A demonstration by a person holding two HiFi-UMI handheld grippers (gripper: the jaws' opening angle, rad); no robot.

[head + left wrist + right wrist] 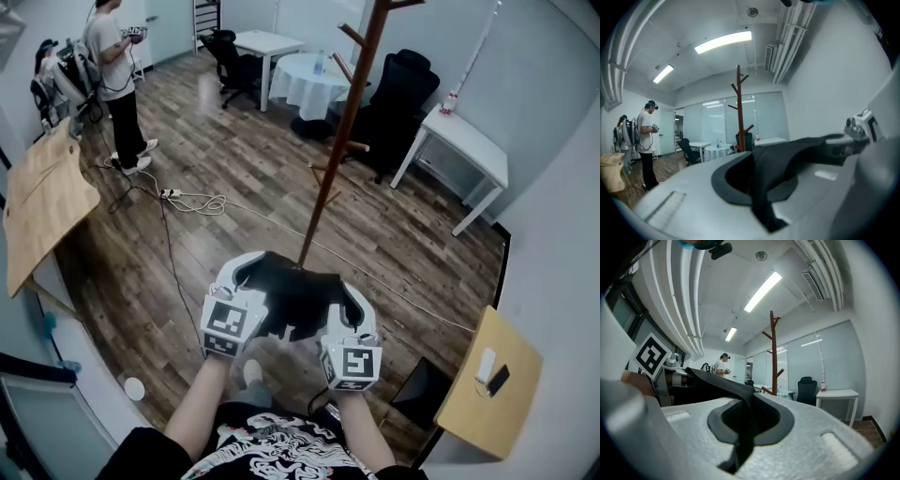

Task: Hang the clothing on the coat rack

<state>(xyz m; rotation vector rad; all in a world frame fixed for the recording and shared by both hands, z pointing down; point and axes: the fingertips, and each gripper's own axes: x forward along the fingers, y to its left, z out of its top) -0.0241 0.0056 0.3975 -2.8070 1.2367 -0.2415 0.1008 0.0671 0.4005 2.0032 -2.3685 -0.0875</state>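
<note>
A black piece of clothing [295,295] is stretched between my two grippers, just in front of my body. My left gripper [246,272] is shut on its left edge, and the cloth [761,187] runs out of the closed jaws. My right gripper [349,302] is shut on the other edge, where the fabric [740,423] is pinched in the same way. The brown wooden coat rack [342,131] stands straight ahead beyond the garment, its pegs bare. The rack [739,112] shows ahead in the left gripper view, and its pole [774,357] in the right gripper view.
A person [117,75] stands at the far left, holding a device. White tables [464,141] and black chairs [398,94] crowd the area behind the rack. A cable [192,202] lies on the wood floor. A wooden board [42,197] is at the left, a small wooden table [487,380] at the lower right.
</note>
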